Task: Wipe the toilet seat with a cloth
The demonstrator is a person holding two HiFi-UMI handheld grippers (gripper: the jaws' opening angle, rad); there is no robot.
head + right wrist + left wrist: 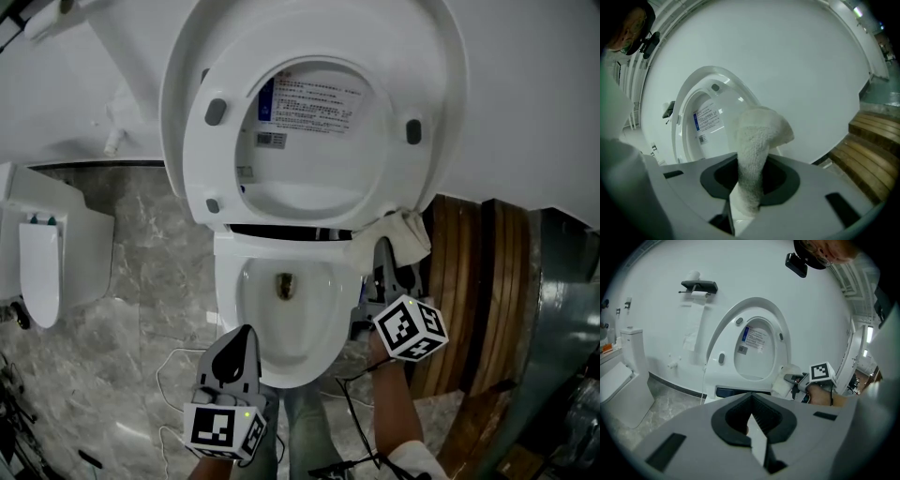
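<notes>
Nearest the head camera, the left tongs (pixel 246 330) hung low before the toilet bowl (pixel 228 309), their jaws closed together on nothing, as the left gripper view (pixel 751 416) showed plainly. The white terry cloth (pixel 405 234) was clamped in the right tongs (pixel 382 251), its free end flopping over beyond the jaws (pixel 746 185). It sat at the right side of the toilet, close to the lower right edge of the raised toilet seat (pixel 221 178); whether it touched the seat could not be made out. The seat stood up against the open lid (pixel 178 56), which bore a printed label (pixel 311 98) inside. Curved wooden steps (pixel 469 281) lay to the right. On the grey marble floor (pixel 141 262), well to the left, stood a second white fixture (pixel 42 253), perhaps another toilet.
</notes>
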